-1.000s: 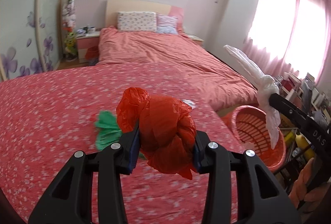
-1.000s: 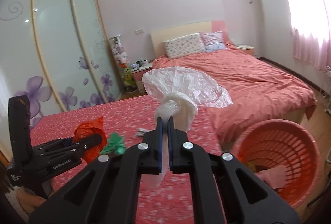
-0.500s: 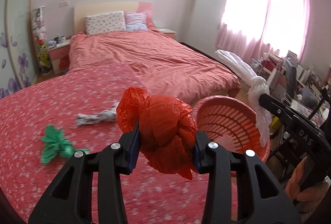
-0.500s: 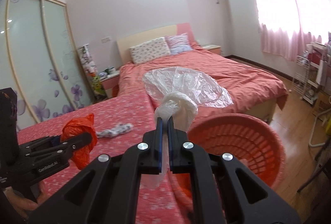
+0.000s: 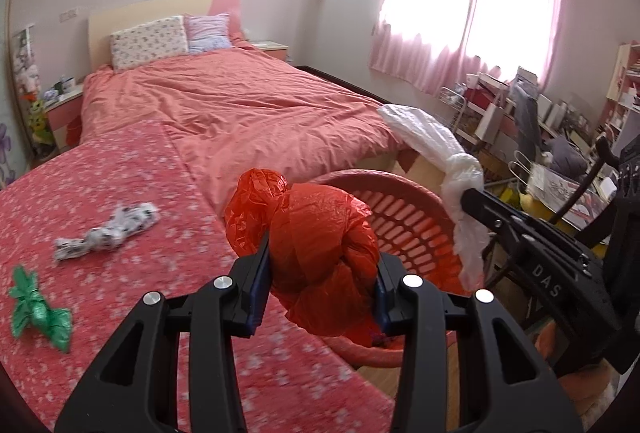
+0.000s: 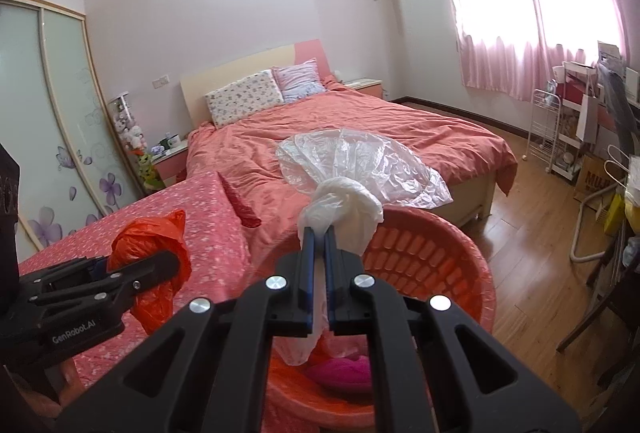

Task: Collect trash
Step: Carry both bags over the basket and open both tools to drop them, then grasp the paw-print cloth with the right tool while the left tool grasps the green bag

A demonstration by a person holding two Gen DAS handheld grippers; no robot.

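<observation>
Centre frame, left gripper (image 5: 320,273) clamps a light, crushable red bag (image 5: 316,237); right gripper (image 6: 318,273) pinches the white bag (image 6: 344,201) at its knot above the basket (image 6: 440,253)

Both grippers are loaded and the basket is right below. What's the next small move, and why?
Probably open the right gripper first. Its knotted clear plastic bag already hangs over the mouth of the red basket, so it should fall inside. The left gripper, shut on the red plastic bag, looks nearer the basket's rim by the bed edge and may need a little more travel.
</observation>
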